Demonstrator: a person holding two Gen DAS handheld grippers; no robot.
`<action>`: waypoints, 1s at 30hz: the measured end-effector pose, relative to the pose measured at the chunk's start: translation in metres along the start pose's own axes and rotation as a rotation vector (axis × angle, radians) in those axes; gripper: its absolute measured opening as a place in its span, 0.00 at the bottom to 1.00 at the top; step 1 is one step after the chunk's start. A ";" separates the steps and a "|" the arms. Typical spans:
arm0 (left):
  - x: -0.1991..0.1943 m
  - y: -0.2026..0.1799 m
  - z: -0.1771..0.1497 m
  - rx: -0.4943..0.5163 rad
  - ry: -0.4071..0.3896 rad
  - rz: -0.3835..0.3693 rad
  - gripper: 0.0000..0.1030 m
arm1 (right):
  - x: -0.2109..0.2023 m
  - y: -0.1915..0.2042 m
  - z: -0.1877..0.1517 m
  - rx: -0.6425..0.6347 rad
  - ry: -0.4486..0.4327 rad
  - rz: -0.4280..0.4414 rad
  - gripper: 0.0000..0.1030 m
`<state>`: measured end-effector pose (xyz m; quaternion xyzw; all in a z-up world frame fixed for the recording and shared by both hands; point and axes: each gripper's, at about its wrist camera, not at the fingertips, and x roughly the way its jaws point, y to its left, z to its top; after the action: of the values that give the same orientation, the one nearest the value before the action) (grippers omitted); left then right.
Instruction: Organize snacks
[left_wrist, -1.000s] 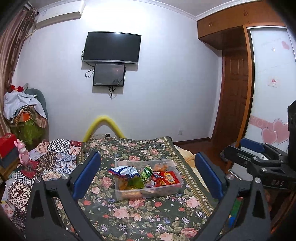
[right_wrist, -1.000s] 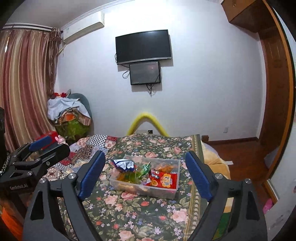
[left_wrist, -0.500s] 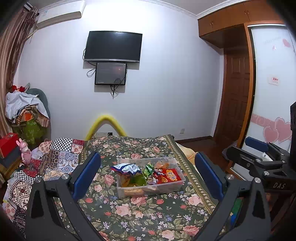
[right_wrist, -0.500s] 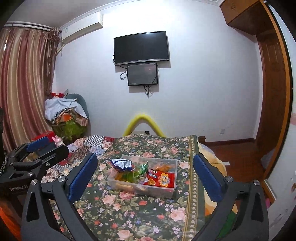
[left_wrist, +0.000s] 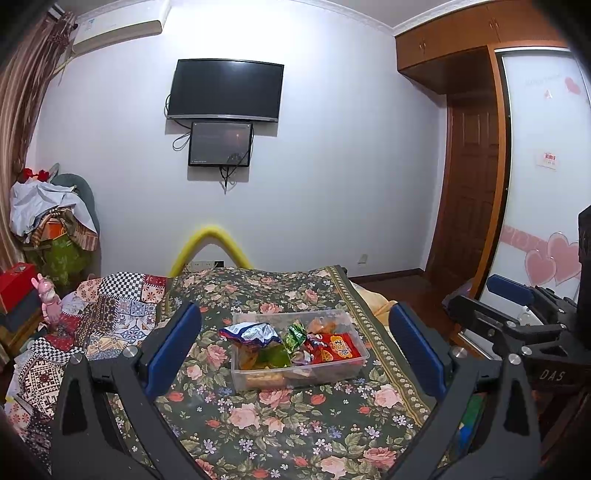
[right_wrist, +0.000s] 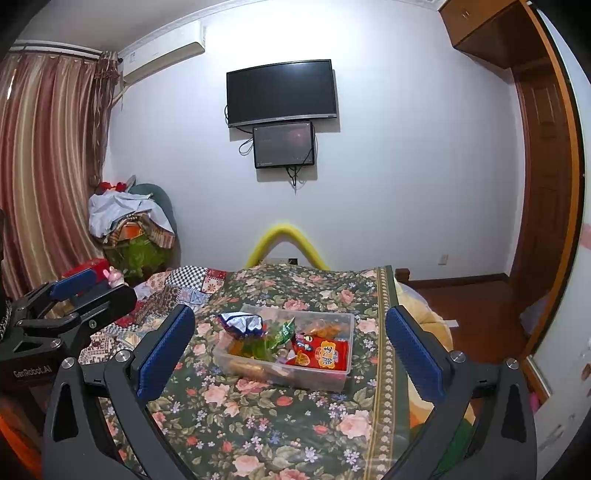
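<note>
while both tools hang above the near part of the bed (left_wrist: 258, 417), nothing sits between their fingers. the left hand-held gripper (left_wrist: 295, 354) has its blue pads spread wide apart, and the right hand-held gripper (right_wrist: 290, 354) is spread wide too, holding nothing. each one shows at the side of the other camera.

the snacks lie in a clear plastic box (left_wrist: 354, 363) that rests on the flowered bed cover, ahead of both tools and apart from them. inside the box a blue and white bag (left_wrist: 251, 332) sticks up at the left, a green packet (left_wrist: 295, 334) stands in the middle, and a red packet (right_wrist: 323, 354) lies flat at the right. more packets lie under them, but i cannot tell what they are.

a patchwork blanket (left_wrist: 110, 310) lies on the left side of the bed.
</note>
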<state>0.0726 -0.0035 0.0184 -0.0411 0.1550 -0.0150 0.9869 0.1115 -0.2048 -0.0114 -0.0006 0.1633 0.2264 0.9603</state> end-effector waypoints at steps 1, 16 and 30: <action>0.000 0.000 0.000 0.000 0.001 0.000 1.00 | 0.000 0.000 0.000 0.000 -0.001 -0.001 1.00; 0.001 -0.005 -0.001 0.017 0.001 -0.006 1.00 | -0.005 -0.001 0.003 0.004 -0.013 -0.010 1.00; 0.003 -0.008 -0.002 0.020 0.012 -0.025 1.00 | -0.005 -0.002 0.003 0.006 -0.016 -0.010 1.00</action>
<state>0.0745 -0.0116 0.0162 -0.0331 0.1604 -0.0294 0.9861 0.1092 -0.2080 -0.0073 0.0031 0.1563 0.2209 0.9627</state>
